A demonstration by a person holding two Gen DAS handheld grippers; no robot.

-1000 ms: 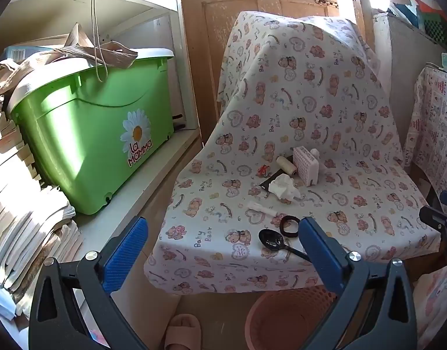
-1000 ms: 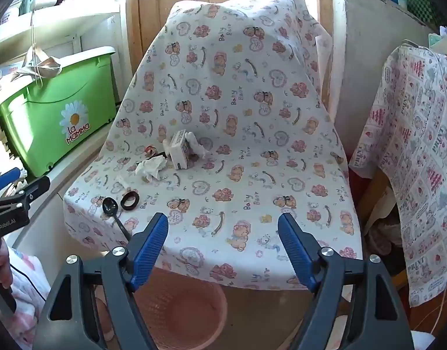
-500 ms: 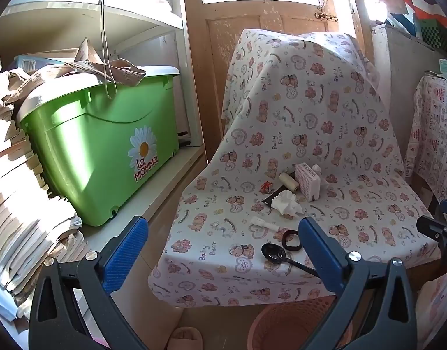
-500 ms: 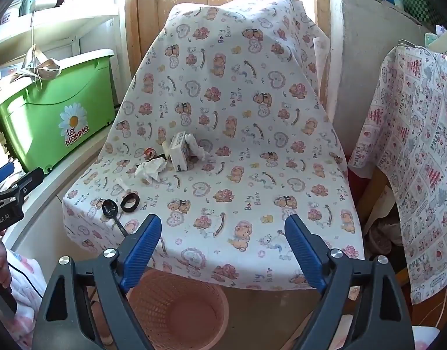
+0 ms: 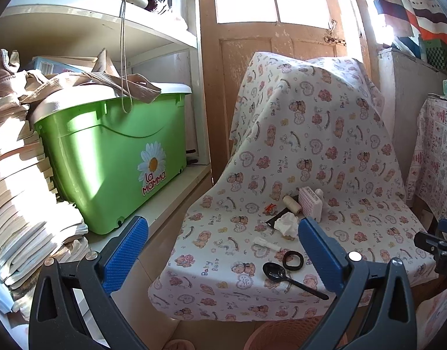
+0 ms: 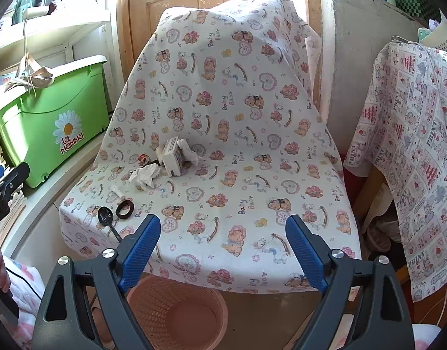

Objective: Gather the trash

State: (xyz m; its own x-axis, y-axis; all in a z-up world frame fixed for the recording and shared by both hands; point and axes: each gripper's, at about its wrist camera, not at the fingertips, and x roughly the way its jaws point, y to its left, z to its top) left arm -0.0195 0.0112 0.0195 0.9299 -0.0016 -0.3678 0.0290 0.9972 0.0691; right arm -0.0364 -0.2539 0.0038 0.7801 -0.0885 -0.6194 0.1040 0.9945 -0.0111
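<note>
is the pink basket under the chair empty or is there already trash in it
Empty, as far as shows. The right wrist view looks down into the basket: bare inner wall and bottom, though its near side is hidden behind the gripper.

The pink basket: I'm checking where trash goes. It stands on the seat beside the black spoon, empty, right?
Not on the seat. The pink basket stands on the floor below the seat's front edge, empty, as the right wrist view shows; the black spoon lies on the seat.

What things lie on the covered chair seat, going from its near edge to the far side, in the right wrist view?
black spoon → black ring → crumpled tissue → small white box
</note>
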